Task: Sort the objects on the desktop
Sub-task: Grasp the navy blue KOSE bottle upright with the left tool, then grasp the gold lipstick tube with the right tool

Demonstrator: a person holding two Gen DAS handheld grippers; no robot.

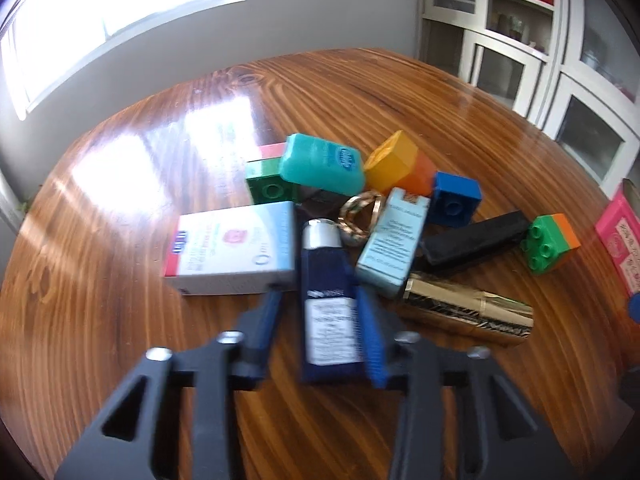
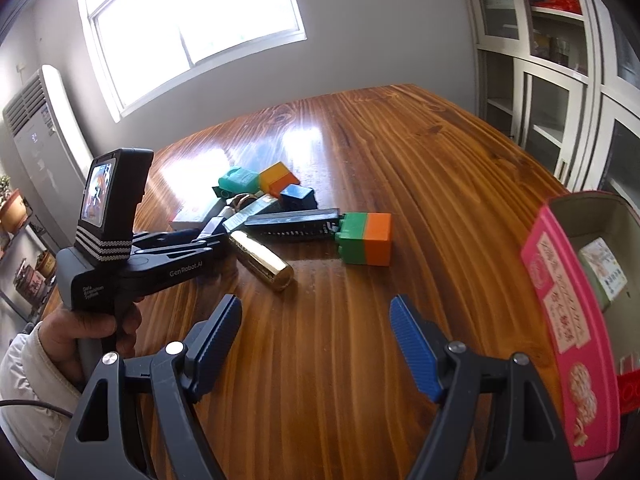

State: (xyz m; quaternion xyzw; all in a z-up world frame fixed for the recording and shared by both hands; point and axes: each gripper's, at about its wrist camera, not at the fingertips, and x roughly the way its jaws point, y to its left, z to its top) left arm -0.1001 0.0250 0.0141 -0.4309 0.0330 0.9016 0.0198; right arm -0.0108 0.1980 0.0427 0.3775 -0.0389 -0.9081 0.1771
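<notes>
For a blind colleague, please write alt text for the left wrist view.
The left gripper closes around a dark blue tube lying on a wooden table. Behind it sits a pile: a white box, a teal case, toy bricks and a gold tube.

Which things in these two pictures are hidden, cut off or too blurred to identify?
- Left wrist view: the print on the dark blue tube is blurred; the left hand-held gripper flanks it, contact unclear.
- Left wrist view: the pink box is cut off by the right edge.
- Right wrist view: the box's inside is partly hidden by its own wall.
- Right wrist view: the pile is small, partly hidden behind the left hand-held gripper.
</notes>
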